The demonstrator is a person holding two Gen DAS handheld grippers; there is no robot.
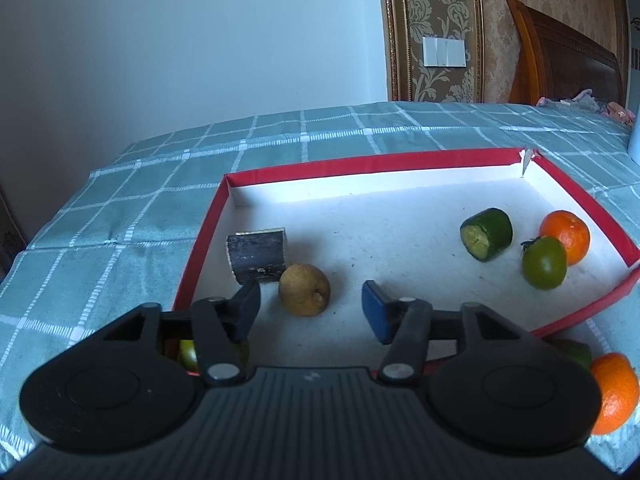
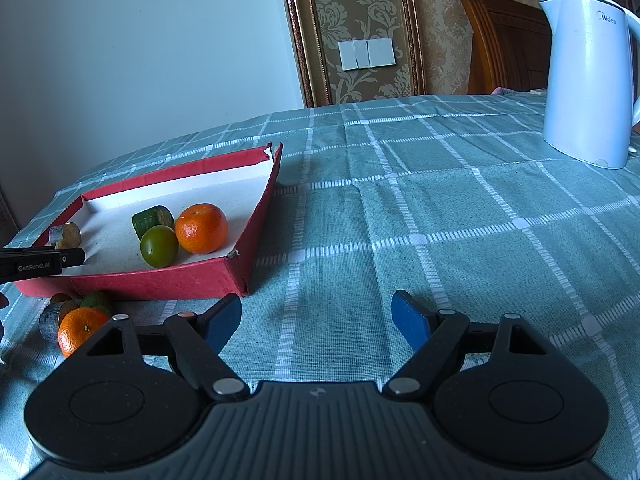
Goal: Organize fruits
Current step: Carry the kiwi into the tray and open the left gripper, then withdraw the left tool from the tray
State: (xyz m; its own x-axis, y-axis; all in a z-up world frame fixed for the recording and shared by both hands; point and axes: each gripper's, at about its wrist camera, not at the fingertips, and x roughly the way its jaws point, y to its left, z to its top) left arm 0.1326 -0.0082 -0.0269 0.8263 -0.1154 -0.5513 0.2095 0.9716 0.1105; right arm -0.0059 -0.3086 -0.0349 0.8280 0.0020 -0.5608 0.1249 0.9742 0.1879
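Checked tablecloth (image 2: pixel 440 220); red tray (image 1: pixel 400 159) holds one orange (image 1: pixel 565 236), one pear (image 1: pixel 304 289).

fruits (image 2: pixel 200 228) in tray (image 2: pixel 132 282), kettle (image 2: pixel 588 80) far right

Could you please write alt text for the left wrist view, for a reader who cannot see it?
The open left gripper hovers over a red-rimmed tray on a checked tablecloth, just short of a brown pear. The tray also holds a dark block, a cucumber piece, a green fruit and an orange.
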